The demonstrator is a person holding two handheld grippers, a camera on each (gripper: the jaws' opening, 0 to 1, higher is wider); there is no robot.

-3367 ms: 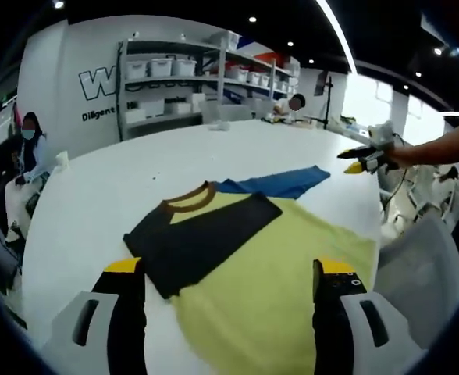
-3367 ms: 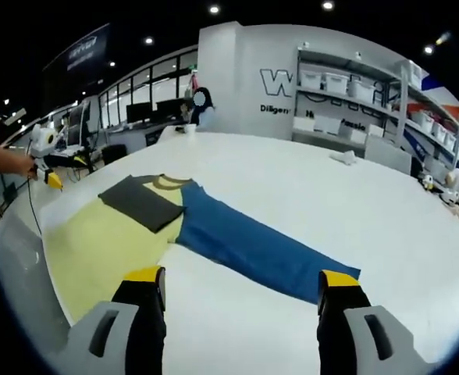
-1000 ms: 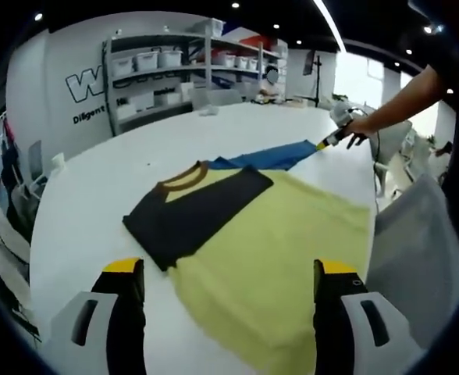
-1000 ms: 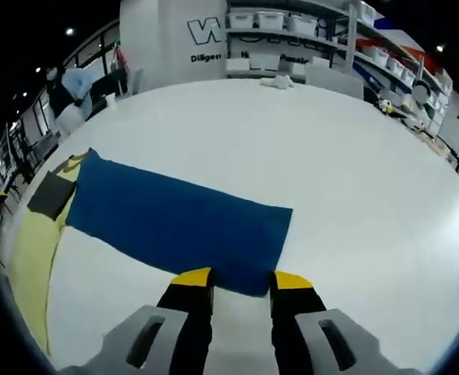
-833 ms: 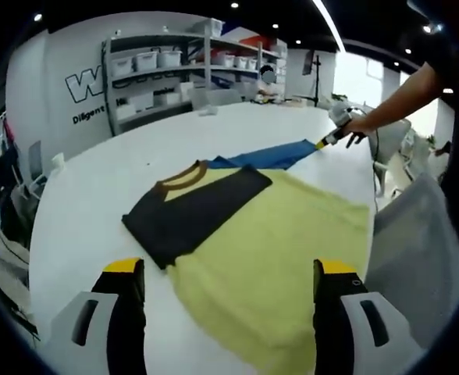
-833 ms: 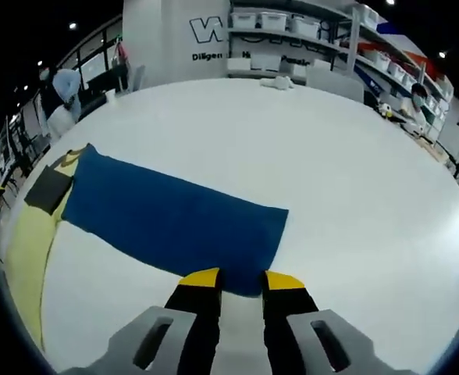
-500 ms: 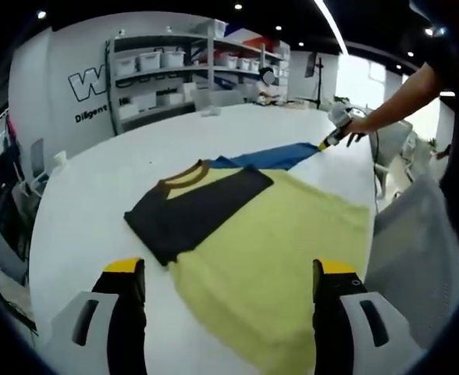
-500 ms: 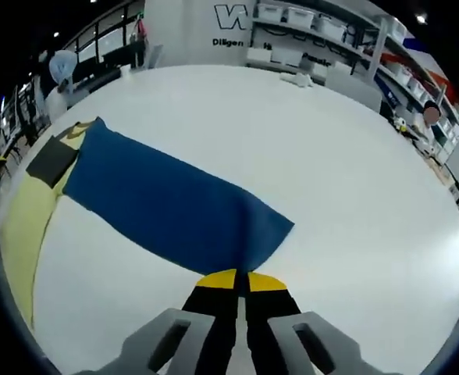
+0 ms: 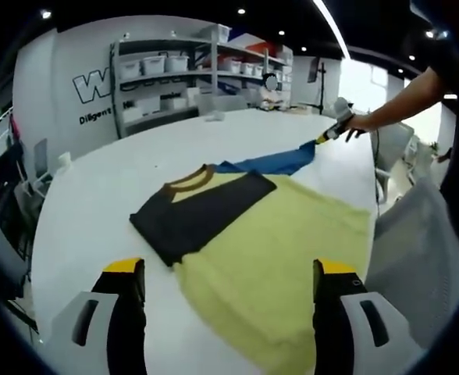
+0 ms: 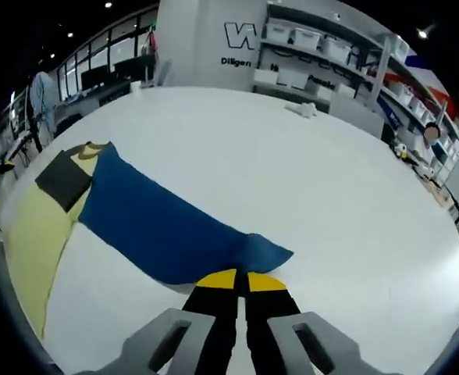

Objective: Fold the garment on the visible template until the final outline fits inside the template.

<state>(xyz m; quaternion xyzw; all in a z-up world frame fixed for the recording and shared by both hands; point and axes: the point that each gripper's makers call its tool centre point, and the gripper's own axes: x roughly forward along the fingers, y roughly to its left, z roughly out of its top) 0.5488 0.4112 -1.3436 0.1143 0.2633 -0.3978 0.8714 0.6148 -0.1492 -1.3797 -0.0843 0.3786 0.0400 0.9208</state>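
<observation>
One sleeve of two is folded so far, judging by how the garment (image 9: 272,250) lies on the white table (image 9: 97,187). It is a yellow shirt with a brown collar, one black sleeve and one blue sleeve. It lies flat near the table edge closest to the person.

The black sleeve (image 9: 194,211) lies folded inward across the yellow chest, flat and neat. The blue sleeve (image 10: 163,226) stretches away from the body toward the middle of the table. Its cuff end is raised off the surface and bunched.

The right gripper (image 10: 237,280) has its yellow-tipped jaws pressed together on that blue cuff. In the left gripper view it appears small at the far side, held in a hand (image 9: 362,123), with the sleeve lifting to it. The left gripper (image 9: 225,269) hangs over the shirt's yellow hem end with its jaws wide apart, holding nothing.

No template outline can be made out under the fabric; it may be hidden or too faint at this angle.

Still to do, it seems: carry the blue sleeve over the chest, then fold the long yellow body so the shape shrinks. The task looks to be less than half finished.
</observation>
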